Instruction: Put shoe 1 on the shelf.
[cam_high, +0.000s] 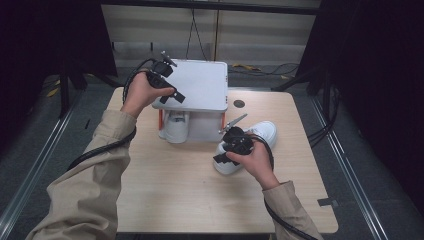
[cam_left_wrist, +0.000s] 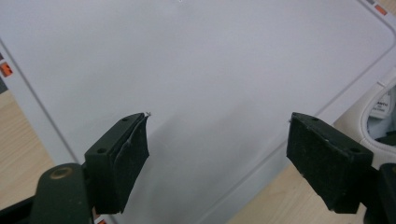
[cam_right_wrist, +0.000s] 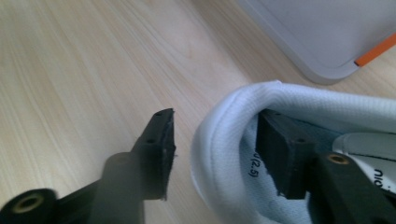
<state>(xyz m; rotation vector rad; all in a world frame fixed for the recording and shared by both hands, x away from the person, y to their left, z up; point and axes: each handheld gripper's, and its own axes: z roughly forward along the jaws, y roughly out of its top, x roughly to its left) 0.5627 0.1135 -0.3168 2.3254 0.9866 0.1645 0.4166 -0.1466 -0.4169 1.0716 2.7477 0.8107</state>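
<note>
We wear beige long sleeves (cam_high: 95, 165) with buttoned-looking cuffs on both arms. Each hand carries a black tool: the left tool (cam_high: 167, 86) and the right tool (cam_high: 231, 148), each trailing a thick black cable (cam_high: 100, 150) that runs back along the forearm. A thin grey plate (cam_high: 233, 122) sticks out from the top of the right tool. Up close, the jaws are blocky black pieces with small screw holes, faced with dark pads (cam_left_wrist: 134, 154), and brass-coloured rivets (cam_right_wrist: 28, 203) sit at their bases.

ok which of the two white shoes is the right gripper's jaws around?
The white shoe out in the open, right of the rack; one jaw is inside its collar. The other shoe sits under the rack.
</note>
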